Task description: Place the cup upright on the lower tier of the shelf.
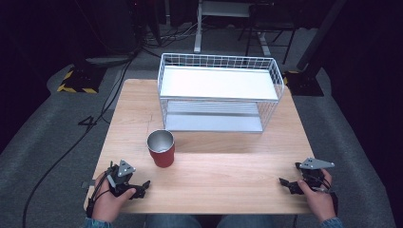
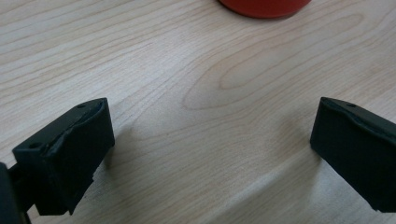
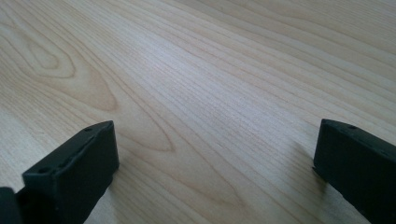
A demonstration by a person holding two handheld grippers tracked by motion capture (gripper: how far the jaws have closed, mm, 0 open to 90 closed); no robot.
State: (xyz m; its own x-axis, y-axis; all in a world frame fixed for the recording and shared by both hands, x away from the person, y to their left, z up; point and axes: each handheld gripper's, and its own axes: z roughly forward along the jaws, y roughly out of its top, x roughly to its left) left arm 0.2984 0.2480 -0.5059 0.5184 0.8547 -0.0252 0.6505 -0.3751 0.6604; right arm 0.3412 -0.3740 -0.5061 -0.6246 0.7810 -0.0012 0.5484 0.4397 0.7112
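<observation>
The left gripper [image 1: 142,186] rests near the tabletop's [image 1: 228,161] front left corner, jaws spread wide with bare wood between them. The right gripper [image 1: 285,183] sits near the front right corner, jaws equally spread and empty. Just beyond the left gripper stands a red cup [image 1: 161,148] with a metal interior, upright, left of centre. A white wire rack [image 1: 219,92] with two shelves occupies the far edge.

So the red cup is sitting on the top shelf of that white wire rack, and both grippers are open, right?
Not quite. The high view shows the red cup standing on the wooden table, in front of the white wire rack. Both the left gripper and right gripper are indeed open.
</observation>
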